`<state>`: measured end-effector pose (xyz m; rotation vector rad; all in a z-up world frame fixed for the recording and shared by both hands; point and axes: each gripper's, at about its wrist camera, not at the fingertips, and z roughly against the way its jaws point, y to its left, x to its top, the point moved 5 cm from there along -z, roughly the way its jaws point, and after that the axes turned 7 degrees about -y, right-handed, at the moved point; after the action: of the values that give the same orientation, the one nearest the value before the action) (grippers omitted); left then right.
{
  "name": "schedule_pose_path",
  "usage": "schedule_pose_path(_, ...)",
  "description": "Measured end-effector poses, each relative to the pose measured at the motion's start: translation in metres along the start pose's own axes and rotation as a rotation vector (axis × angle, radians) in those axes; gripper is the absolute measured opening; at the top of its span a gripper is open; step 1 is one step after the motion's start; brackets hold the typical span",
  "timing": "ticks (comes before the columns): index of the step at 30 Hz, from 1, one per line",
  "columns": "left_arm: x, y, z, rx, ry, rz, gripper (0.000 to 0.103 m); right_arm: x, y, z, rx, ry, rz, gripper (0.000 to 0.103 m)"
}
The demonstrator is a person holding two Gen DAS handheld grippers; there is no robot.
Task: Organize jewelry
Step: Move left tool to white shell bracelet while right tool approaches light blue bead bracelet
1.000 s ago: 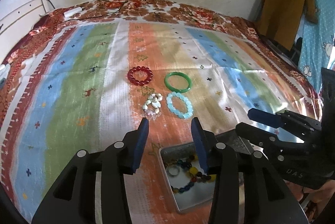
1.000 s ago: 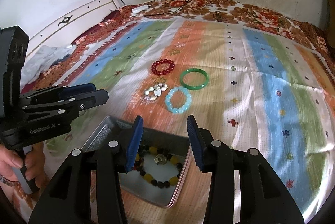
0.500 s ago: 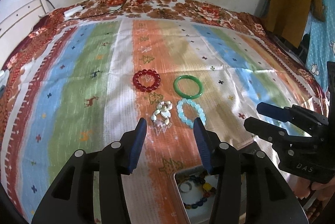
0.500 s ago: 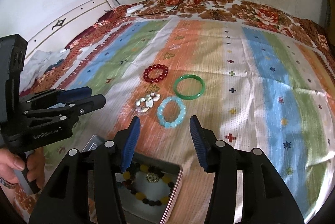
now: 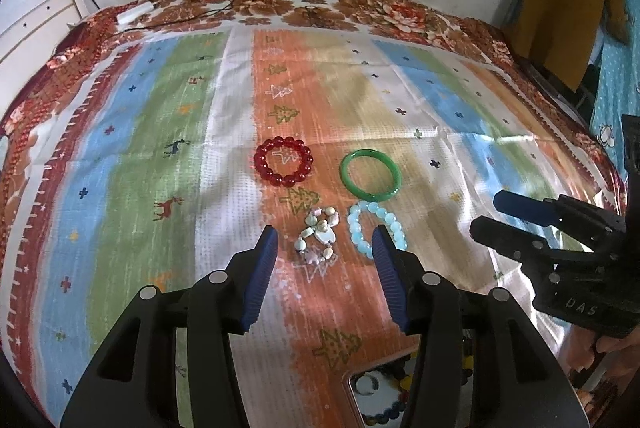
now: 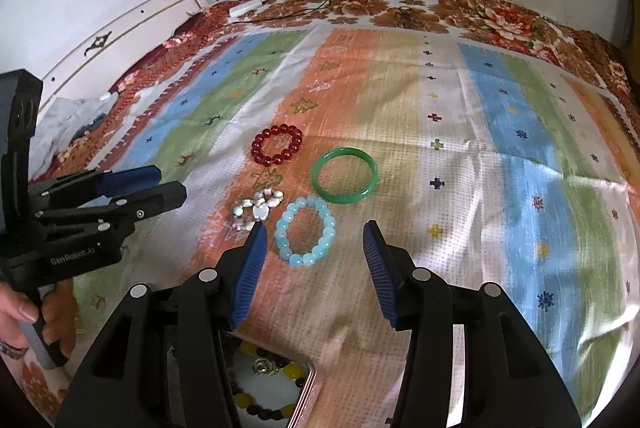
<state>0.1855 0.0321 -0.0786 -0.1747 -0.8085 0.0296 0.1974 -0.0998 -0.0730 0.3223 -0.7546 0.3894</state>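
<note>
Gleaming smooth green bangle (image 6: 345, 175)

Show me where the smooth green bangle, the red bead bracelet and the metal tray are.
Smooth green bangle (image 6: 345, 197), right wrist view, its near rim.
Red bead bracelet (image 5: 264, 163), left wrist view, a left-side bead.
Metal tray (image 6: 308, 394), right wrist view, its right wall.

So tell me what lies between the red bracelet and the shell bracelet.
Only bare cloth with a tree motif between red bracelet and shell bracelet, left wrist view.
</note>
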Motion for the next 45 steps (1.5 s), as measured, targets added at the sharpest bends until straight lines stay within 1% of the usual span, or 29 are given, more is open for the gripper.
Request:
schedule_pose_path(7,0.003,0.005,-0.018,-0.008,0.04,0.015,0.049,0.005,-0.001,-0.01,0.003,0.019,0.009,0.05)
schedule_pose_path(11,0.003,0.005,-0.028,-0.01,0.064,0.012,0.049,0.006,-0.007,-0.019,0.018,0.047,-0.017,0.05)
schedule_pose_path(16,0.004,0.005,-0.037,-0.007,0.085,-0.003,0.049,0.001,-0.008,-0.031,0.024,0.09,-0.015,0.05)
schedule_pose_path(20,0.004,0.007,-0.044,-0.005,0.101,-0.009,0.049,0.002,-0.008,-0.036,0.029,0.106,-0.008,0.05)
schedule_pose_path(28,0.002,0.009,-0.06,0.004,0.14,-0.019,0.049,-0.002,-0.018,-0.053,0.006,0.159,-0.02,0.05)
schedule_pose_path(41,-0.008,0.011,-0.088,0.005,0.22,-0.064,0.049,-0.011,-0.015,-0.081,0.06,0.254,-0.01,0.05)
schedule_pose_path(45,-0.011,0.011,-0.095,0.003,0.234,-0.076,0.049,-0.014,-0.015,-0.086,0.061,0.272,0.001,0.05)
